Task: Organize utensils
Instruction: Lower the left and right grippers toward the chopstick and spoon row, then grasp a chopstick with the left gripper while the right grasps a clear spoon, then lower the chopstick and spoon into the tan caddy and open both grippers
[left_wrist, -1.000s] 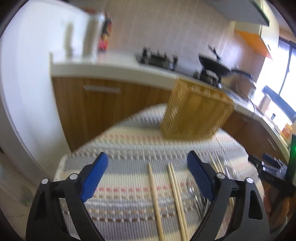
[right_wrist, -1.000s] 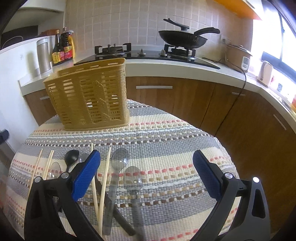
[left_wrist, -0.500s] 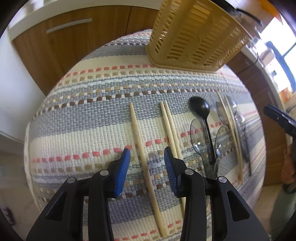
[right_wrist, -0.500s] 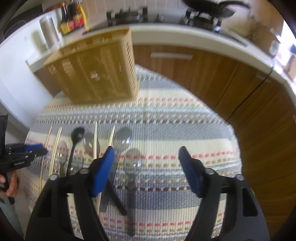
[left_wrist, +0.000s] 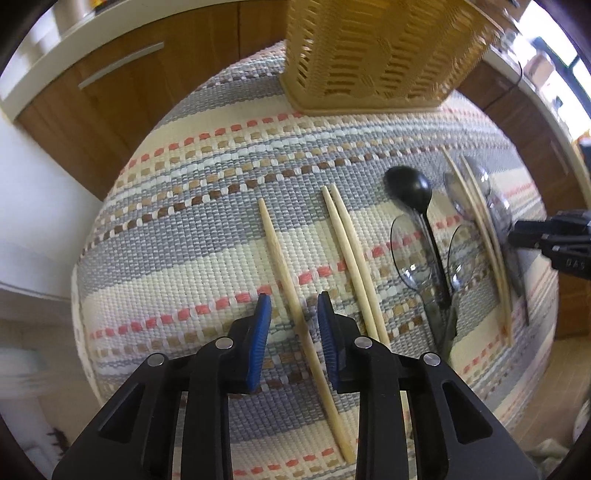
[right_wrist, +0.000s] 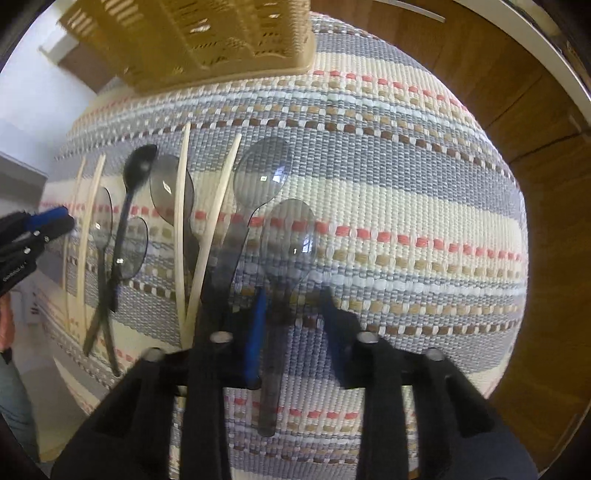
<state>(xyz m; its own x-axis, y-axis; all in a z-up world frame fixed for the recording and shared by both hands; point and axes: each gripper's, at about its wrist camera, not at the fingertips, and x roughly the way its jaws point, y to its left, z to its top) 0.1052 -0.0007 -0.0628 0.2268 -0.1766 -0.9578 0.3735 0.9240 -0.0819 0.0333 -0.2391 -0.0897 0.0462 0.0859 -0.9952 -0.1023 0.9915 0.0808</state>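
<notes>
In the left wrist view my left gripper (left_wrist: 293, 306) is low over the striped mat, partly closed, its jaws on either side of a single wooden chopstick (left_wrist: 284, 266) with a gap on each side. A chopstick pair (left_wrist: 351, 254) lies just to the right. In the right wrist view my right gripper (right_wrist: 291, 299) is partly closed, its jaws around the handle of a clear grey plastic spoon (right_wrist: 288, 236), apart from it. More clear spoons (right_wrist: 258, 173), a black spoon (right_wrist: 133, 173) and chopsticks (right_wrist: 181, 221) lie to the left. A yellow wicker basket (left_wrist: 380, 55) stands at the far edge.
The utensils lie on a round table with a striped woven mat (right_wrist: 406, 206). Wooden kitchen cabinets (left_wrist: 147, 85) stand behind it. Each gripper shows at the edge of the other's view: the right one (left_wrist: 554, 243) in the left wrist view, the left one (right_wrist: 33, 229) in the right.
Both grippers have tilted down toward the mat, come closer to it and narrowed. The left now straddles the single chopstick; the right straddles the clear spoon's handle.
</notes>
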